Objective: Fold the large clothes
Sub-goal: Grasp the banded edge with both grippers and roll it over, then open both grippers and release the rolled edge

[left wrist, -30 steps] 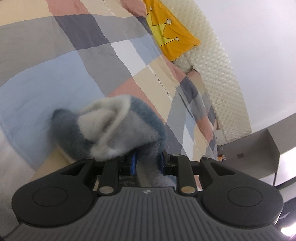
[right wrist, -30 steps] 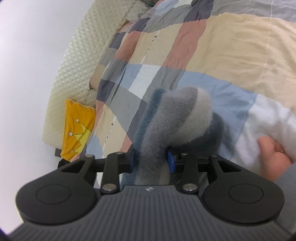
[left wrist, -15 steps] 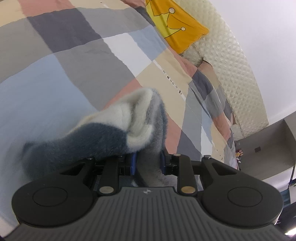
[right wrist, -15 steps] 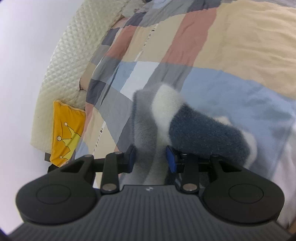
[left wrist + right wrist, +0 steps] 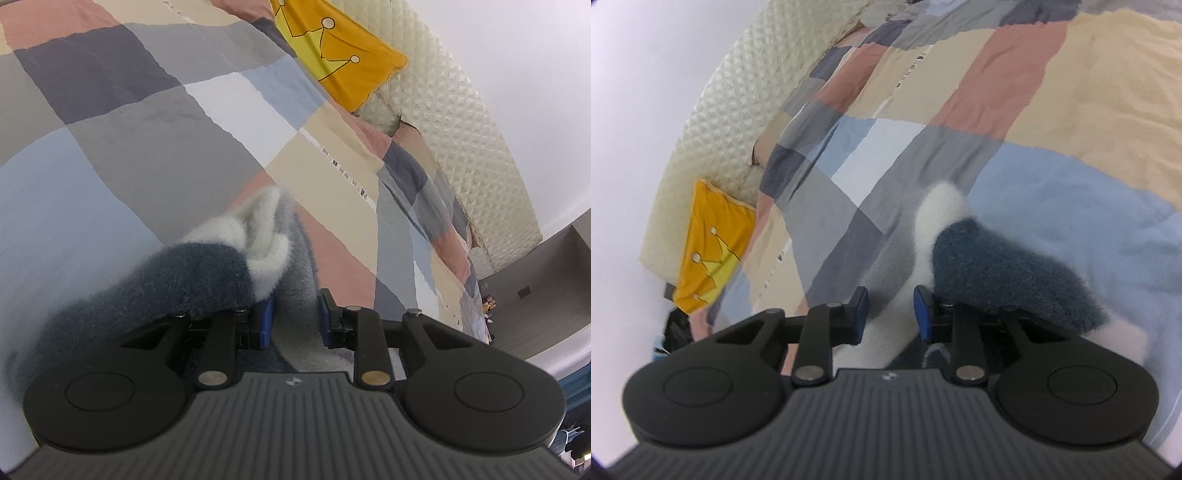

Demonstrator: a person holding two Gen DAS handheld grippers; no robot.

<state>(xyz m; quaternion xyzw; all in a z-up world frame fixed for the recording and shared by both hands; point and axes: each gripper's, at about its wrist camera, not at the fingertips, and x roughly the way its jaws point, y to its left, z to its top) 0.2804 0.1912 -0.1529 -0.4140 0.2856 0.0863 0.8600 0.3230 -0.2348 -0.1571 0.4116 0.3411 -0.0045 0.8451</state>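
Note:
A fluffy fleece garment in dark blue, grey and white hangs low over a patchwork quilt. In the left wrist view, my left gripper (image 5: 295, 321) is shut on a grey fold of the fleece garment (image 5: 207, 273), and the dark blue part drapes off to the left. In the right wrist view, my right gripper (image 5: 891, 314) holds a whitish fold of the garment (image 5: 997, 266). Its jaws are closing on that fabric, and the dark blue part spills to the right over the finger.
The patchwork quilt (image 5: 184, 129) covers the bed and fills most of the right wrist view (image 5: 1071, 110). A yellow crown cushion (image 5: 332, 48) (image 5: 709, 251) leans on the cream padded headboard (image 5: 461, 122) (image 5: 731, 110). Grey furniture (image 5: 535, 277) stands past the bed's far side.
Both grippers have come down closer to the quilt with the fleece still in them. The bunched fabric has stretched out sideways. The hand seen in the right wrist view is gone from sight.

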